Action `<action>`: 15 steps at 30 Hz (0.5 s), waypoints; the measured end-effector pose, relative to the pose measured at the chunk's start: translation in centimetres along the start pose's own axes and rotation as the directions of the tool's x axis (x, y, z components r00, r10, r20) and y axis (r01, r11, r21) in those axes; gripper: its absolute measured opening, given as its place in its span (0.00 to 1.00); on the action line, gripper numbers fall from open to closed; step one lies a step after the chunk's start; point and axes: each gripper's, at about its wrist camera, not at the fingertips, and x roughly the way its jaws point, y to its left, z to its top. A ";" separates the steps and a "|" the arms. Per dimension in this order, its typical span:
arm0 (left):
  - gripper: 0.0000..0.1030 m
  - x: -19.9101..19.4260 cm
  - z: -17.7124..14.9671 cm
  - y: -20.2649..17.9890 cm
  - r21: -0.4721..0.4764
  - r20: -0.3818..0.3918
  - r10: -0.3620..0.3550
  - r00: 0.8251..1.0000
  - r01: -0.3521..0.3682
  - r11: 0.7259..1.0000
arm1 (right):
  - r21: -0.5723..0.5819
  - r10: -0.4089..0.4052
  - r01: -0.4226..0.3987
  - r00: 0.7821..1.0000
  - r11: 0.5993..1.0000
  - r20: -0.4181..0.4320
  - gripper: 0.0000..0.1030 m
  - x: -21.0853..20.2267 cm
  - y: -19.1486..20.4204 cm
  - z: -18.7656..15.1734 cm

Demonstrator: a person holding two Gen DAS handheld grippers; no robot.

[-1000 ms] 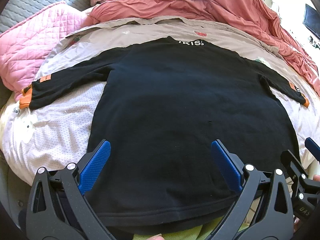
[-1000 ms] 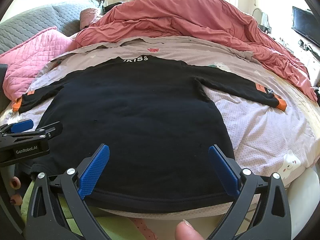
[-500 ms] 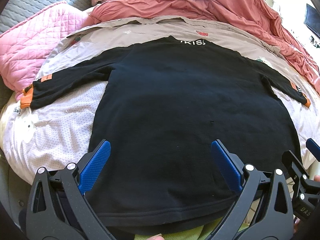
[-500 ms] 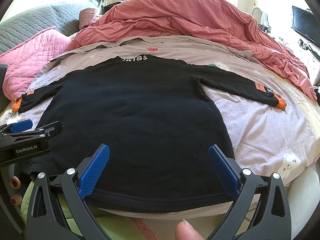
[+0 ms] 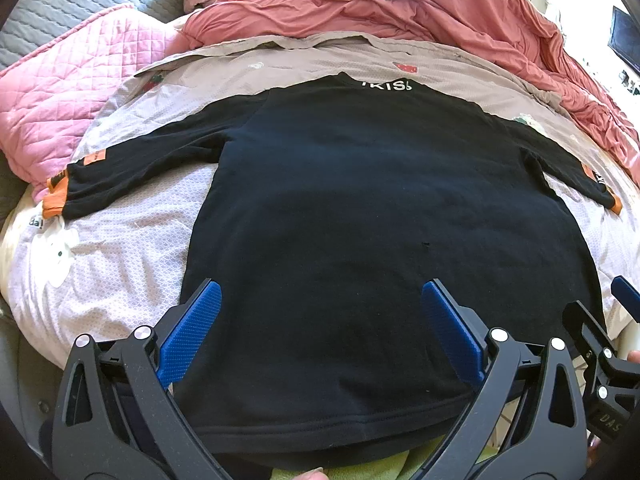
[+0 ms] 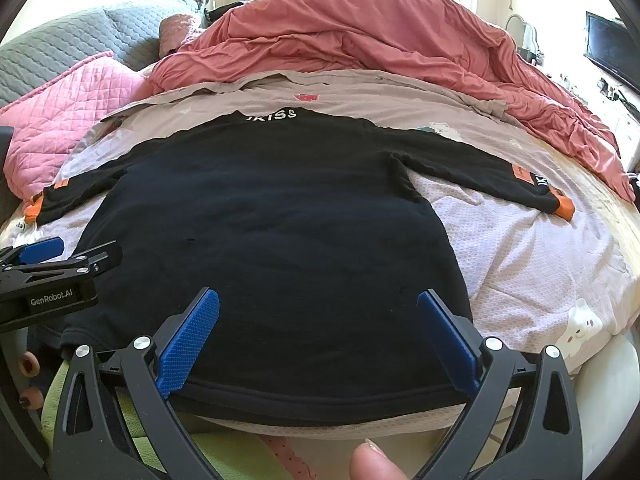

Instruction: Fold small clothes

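Shirt [image 5: 360,240]: black, flat on bed sheet [image 5: 120,264], sleeves out, hem nearest.
Left gripper [image 5: 320,320]: spread wide above hem, apparently not touching.
Right gripper [image 6: 318,326]: spread wide above hem, pinching nothing.
Duvet [image 6: 380,40]: bunched beyond collar.

Black shirt [image 5: 384,240] with orange cuffs; blue fingers [image 6: 188,344].

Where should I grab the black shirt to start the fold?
Take the shirt at its near hem, one corner per claw, coming in low from the bed's near edge. It lies flat and spread, collar away, and the hem is the closest free edge. Both the left claw and right claw are open over it already. The sleeve cuff is farther off.
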 end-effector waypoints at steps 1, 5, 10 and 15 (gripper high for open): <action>0.92 0.0 0.0 0.0 0.000 0.001 0.001 1.000 -0.001 1.000 | 0.000 0.001 -0.001 1.000 1.000 0.001 0.96 0.0 0.0 0.0; 0.92 0.0 0.0 0.2 -0.002 -0.001 0.003 1.000 -0.003 1.000 | -0.002 0.004 -0.004 1.000 1.000 0.002 0.96 0.2 0.0 0.1; 0.92 0.0 0.0 0.3 0.000 -0.001 0.007 1.000 -0.007 1.000 | -0.001 0.009 -0.009 1.000 1.000 0.001 0.96 0.3 0.2 0.2; 0.92 0.5 0.0 0.4 0.002 -0.005 0.017 1.000 -0.017 1.000 | 0.000 0.011 -0.011 1.000 1.000 0.003 0.96 0.3 0.1 0.3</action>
